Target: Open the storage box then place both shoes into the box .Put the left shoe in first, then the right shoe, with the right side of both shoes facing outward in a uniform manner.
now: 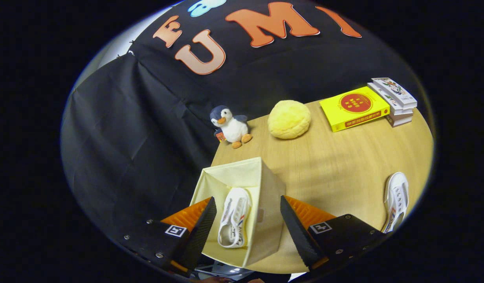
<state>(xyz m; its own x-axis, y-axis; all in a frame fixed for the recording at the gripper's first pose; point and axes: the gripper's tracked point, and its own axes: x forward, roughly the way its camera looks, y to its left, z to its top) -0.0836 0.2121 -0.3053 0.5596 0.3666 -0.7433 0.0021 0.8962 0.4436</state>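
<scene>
Storage box [242, 204] is sitting open on the desk [336, 165] between the wide, empty jaws, with one white shoe [234, 223] lying inside. Second shoe [396, 198] is lying well apart, beyond the right finger [299, 232]

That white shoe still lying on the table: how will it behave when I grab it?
The shoe on the table looks like thin canvas, so its upper will likely squash between the open gripper fingers. Probably light. It lies on its side, so it may slide on the smooth table if nudged.
</scene>
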